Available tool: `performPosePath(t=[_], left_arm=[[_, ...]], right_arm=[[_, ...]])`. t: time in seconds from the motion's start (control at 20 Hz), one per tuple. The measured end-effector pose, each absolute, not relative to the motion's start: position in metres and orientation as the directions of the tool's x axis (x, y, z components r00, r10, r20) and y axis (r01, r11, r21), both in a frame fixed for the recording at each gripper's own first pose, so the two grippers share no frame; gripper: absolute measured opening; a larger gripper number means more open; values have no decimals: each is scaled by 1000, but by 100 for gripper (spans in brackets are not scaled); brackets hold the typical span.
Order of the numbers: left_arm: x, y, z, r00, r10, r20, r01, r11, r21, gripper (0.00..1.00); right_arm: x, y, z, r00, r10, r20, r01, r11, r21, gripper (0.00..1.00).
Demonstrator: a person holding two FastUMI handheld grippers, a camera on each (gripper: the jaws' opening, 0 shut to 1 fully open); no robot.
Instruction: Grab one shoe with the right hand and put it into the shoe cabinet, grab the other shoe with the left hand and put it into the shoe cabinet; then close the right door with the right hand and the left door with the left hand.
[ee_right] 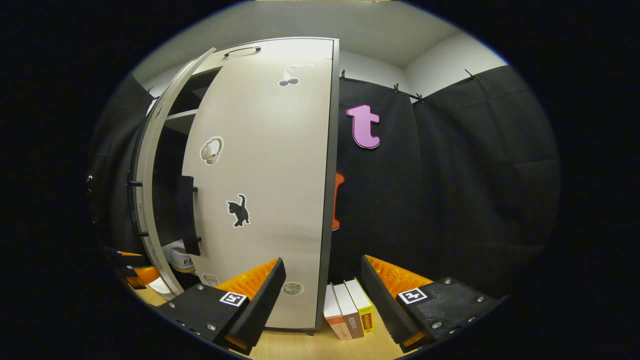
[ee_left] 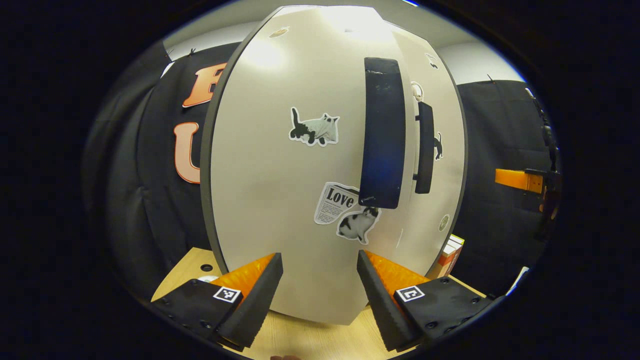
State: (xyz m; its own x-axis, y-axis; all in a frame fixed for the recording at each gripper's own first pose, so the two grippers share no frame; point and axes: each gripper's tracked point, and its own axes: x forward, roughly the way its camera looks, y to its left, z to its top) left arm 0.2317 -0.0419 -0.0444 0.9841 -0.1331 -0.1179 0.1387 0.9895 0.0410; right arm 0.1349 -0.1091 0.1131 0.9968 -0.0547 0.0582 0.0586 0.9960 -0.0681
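The white shoe cabinet fills the left gripper view, its left door (ee_left: 280,190) close ahead with a black handle (ee_left: 382,132). My left gripper (ee_left: 320,282) stands open just short of that door's lower part, holding nothing. In the right gripper view the right door (ee_right: 265,175) lies shut against the cabinet, while the left door (ee_right: 150,200) stands ajar. Through the gap a white shoe (ee_right: 181,256) rests on the cabinet floor. My right gripper (ee_right: 322,285) is open and empty, low in front of the right door's outer edge. The left gripper (ee_right: 135,272) shows by the left door.
Three books (ee_right: 347,310) stand on the wooden table (ee_right: 300,347) just right of the cabinet, between my right fingers. A small box (ee_left: 450,255) sits beside the cabinet. Black cloth walls close in behind and on both sides.
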Motion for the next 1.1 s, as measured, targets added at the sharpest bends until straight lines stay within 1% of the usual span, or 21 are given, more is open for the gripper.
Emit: performPosePath(t=[0.15,0.35,0.4,0.45,0.55,0.6,0.7,0.8,0.9,1.1], left_arm=[[247,-45,-54,987,-99,-124,107,993,59,97],[268,-49,-54,993,-66,-95,73,994,76,97],[272,-49,-54,994,-58,-94,66,994,84,99],[275,-50,-54,995,-49,-91,57,994,92,97],[280,-51,-55,995,-37,-89,45,995,91,97],[282,-52,-55,995,-34,-93,41,996,81,99],[280,-51,-55,993,-29,-113,35,998,53,96],[275,-52,-52,989,-34,-145,39,999,31,97],[256,-50,-32,990,-45,-131,46,999,2,97],[217,-28,38,998,-32,-50,31,999,-23,96]], right_arm=[[138,-113,115,997,-54,57,57,997,-51,94],[140,-118,117,997,-54,61,56,998,-35,94],[141,-120,118,996,-56,62,59,998,-34,94],[140,-122,118,996,-60,62,62,997,-35,94],[139,-124,117,996,-62,61,64,997,-32,94],[139,-125,117,996,-61,60,63,998,-26,94],[137,-126,121,997,-55,59,56,998,-14,94],[137,-124,124,997,-46,55,47,999,-13,94],[133,-122,132,998,-34,56,35,999,-22,94],[117,-118,159,996,-18,90,22,999,-50,94]])
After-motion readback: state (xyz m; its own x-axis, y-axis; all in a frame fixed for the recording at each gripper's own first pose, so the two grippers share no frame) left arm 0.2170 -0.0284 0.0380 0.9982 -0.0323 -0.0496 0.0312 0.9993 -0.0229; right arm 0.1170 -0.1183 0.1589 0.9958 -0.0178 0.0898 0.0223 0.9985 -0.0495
